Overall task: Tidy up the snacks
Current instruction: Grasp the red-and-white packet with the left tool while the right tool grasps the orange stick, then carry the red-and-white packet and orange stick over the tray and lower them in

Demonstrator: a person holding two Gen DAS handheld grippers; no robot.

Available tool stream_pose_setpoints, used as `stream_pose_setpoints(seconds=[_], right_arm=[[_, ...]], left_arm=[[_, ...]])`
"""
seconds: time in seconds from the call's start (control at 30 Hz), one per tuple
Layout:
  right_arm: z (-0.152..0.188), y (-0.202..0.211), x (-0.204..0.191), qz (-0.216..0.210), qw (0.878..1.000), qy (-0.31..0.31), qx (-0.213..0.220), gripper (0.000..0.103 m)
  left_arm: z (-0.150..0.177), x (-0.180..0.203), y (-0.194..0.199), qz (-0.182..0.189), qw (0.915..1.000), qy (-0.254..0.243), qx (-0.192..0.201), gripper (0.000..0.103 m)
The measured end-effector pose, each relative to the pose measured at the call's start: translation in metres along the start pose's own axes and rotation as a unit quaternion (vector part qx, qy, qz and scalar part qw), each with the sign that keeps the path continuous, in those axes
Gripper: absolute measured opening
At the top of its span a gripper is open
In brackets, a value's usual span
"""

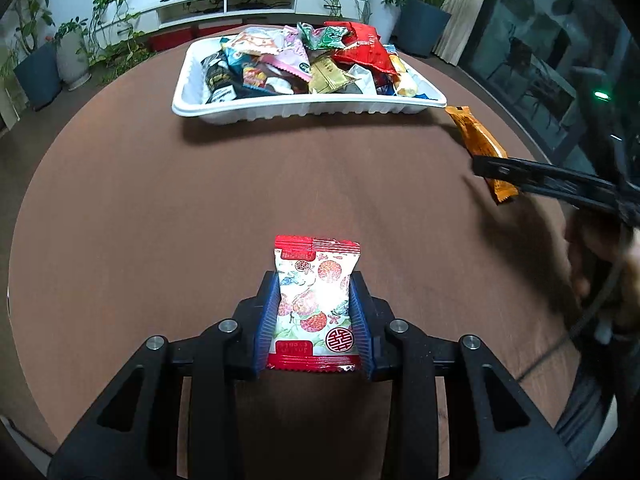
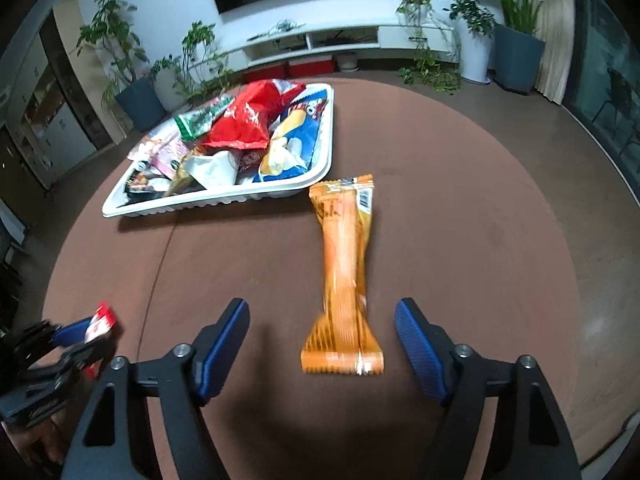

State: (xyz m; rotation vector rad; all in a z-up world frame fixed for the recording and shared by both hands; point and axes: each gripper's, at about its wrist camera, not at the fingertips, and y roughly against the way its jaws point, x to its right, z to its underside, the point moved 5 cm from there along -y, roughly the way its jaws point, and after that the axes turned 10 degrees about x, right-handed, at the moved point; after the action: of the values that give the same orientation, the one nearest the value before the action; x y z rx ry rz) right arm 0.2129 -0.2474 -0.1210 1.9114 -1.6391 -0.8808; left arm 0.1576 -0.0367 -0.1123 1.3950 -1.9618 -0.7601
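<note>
My left gripper [image 1: 315,280] is shut on a red-and-white lychee snack packet [image 1: 316,300], whose sides sit pressed between the blue pads above the brown round table [image 1: 160,208]. That same gripper [image 2: 86,330] and the packet's red edge [image 2: 102,322] show at the lower left of the right wrist view. A long orange snack bar [image 2: 344,272] lies on the table near the tray's corner. My right gripper [image 2: 322,310] is open, its blue pads on either side of the bar's near end without touching it. From the left wrist view the orange bar [image 1: 478,144] shows under the right gripper's dark finger [image 1: 532,178].
A white plastic tray [image 1: 304,108] [image 2: 224,196] piled with several mixed snack packets stands at the table's far side. A hand [image 1: 592,256] holds the right gripper at the right edge. Potted plants and a low white cabinet stand beyond the table.
</note>
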Motion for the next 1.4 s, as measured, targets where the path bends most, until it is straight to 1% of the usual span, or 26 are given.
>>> stream_pose_setpoints(seconds=[0.03, 0.13, 0.33, 0.43, 0.47, 0.53, 0.57, 0.67, 0.73, 0.83, 0.93, 1.07, 1.17, 1.27, 1.4], right_arm=[[-0.002, -0.007, 0.0, 0.005, 1.0, 0.004, -0.008, 0.072], [-0.007, -0.015, -0.003, 0.017, 1.0, 0.024, -0.009, 0.069], [-0.012, -0.022, -0.014, 0.037, 0.997, 0.061, -0.014, 0.055], [-0.011, -0.02, -0.017, 0.035, 0.997, 0.065, -0.013, 0.044], [-0.01, -0.018, -0.019, 0.034, 0.997, 0.068, -0.013, 0.038], [-0.009, -0.015, -0.02, 0.031, 0.997, 0.069, -0.016, 0.029], [-0.008, -0.014, -0.021, 0.029, 0.997, 0.068, -0.017, 0.022], [-0.001, -0.008, -0.022, 0.023, 0.997, 0.065, -0.019, 0.02], [0.002, -0.003, -0.022, 0.014, 0.999, 0.047, -0.021, 0.019], [0.01, 0.006, -0.021, -0.017, 1.0, 0.002, -0.024, 0.018], [0.025, 0.016, -0.024, -0.047, 0.998, -0.032, -0.028, 0.017], [0.043, 0.028, -0.035, -0.082, 0.994, -0.061, -0.032, 0.017], [0.051, 0.036, -0.044, -0.106, 0.991, -0.077, -0.036, 0.017], [0.047, 0.044, -0.05, -0.126, 0.988, -0.09, -0.03, 0.017], [0.025, 0.055, -0.049, -0.14, 0.985, -0.099, -0.01, 0.017]], left_arm=[[0.002, -0.001, 0.002, 0.0, 1.0, 0.001, 0.001, 0.032], [0.006, -0.002, 0.006, 0.001, 1.0, 0.006, 0.002, 0.032], [0.007, -0.001, 0.007, 0.005, 0.9999, 0.01, 0.005, 0.032], [0.007, -0.003, 0.008, 0.006, 0.9999, 0.012, 0.007, 0.032], [0.007, -0.003, 0.008, 0.006, 0.9999, 0.013, 0.007, 0.032], [0.007, -0.002, 0.009, 0.008, 0.9999, 0.014, 0.008, 0.032], [0.007, -0.002, 0.008, 0.009, 0.9998, 0.014, 0.008, 0.032], [0.008, -0.001, 0.009, 0.011, 0.9998, 0.013, 0.008, 0.032], [0.007, 0.0, 0.01, 0.014, 0.9998, 0.014, 0.01, 0.032], [0.005, 0.001, 0.012, 0.02, 0.9995, 0.019, 0.012, 0.032], [0.004, 0.003, 0.012, 0.026, 0.9993, 0.024, 0.015, 0.032], [0.002, 0.007, 0.013, 0.032, 0.9991, 0.022, 0.018, 0.032], [-0.001, 0.01, 0.015, 0.041, 0.9986, 0.026, 0.021, 0.032], [-0.011, 0.009, 0.017, 0.052, 0.9976, 0.036, 0.027, 0.032], [-0.045, -0.001, 0.027, 0.058, 0.996, 0.044, 0.052, 0.032]])
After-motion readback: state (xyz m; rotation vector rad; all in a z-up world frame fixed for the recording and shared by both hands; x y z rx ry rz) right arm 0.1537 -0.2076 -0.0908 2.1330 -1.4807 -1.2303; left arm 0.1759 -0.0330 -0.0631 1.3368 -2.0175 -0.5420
